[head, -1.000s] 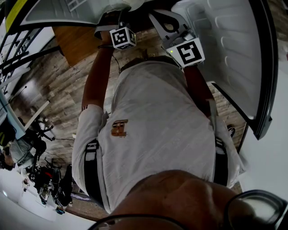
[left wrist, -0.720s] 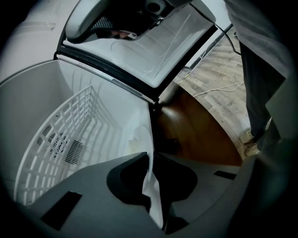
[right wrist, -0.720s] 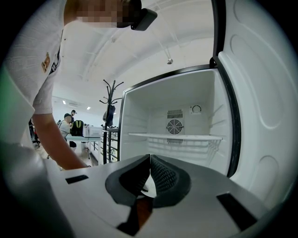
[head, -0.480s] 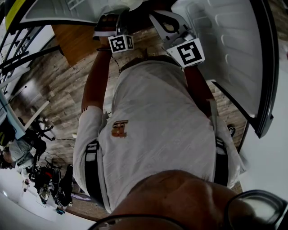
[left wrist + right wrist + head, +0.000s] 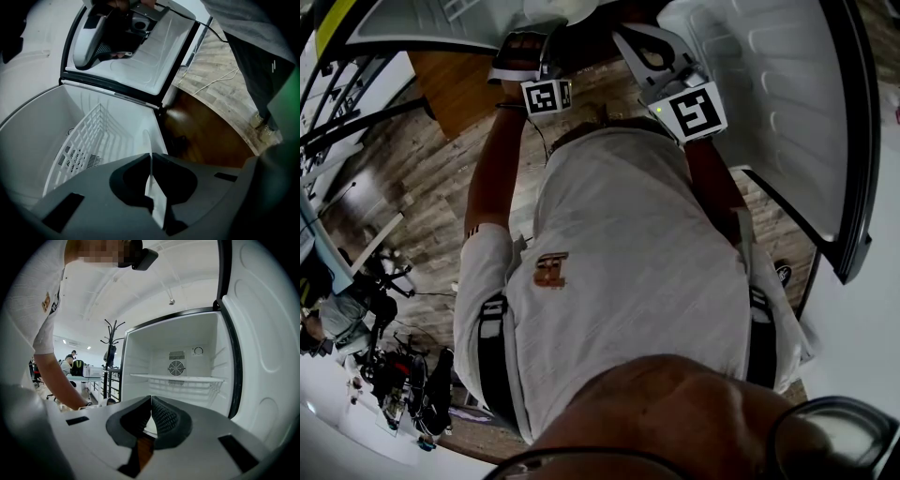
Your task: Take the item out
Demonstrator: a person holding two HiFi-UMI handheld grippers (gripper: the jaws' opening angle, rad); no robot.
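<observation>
The fridge stands open with a white wire shelf inside. My left gripper is shut on a thin white plate-like item, seen edge-on between the pads, over the fridge's opening; its jaws have just been closing on it. In the head view the left gripper reaches up to the white item at the top edge. My right gripper is shut with nothing in it, pointing level at the fridge interior. It also shows in the head view, right gripper, beside the door.
The fridge door hangs open beside the compartment. A wood-plank floor lies below, with a cable across it. A coat rack and people at desks are far off at the left.
In the head view my left gripper has risen a little and rolled, its marker cube turning. The right gripper has not moved.
</observation>
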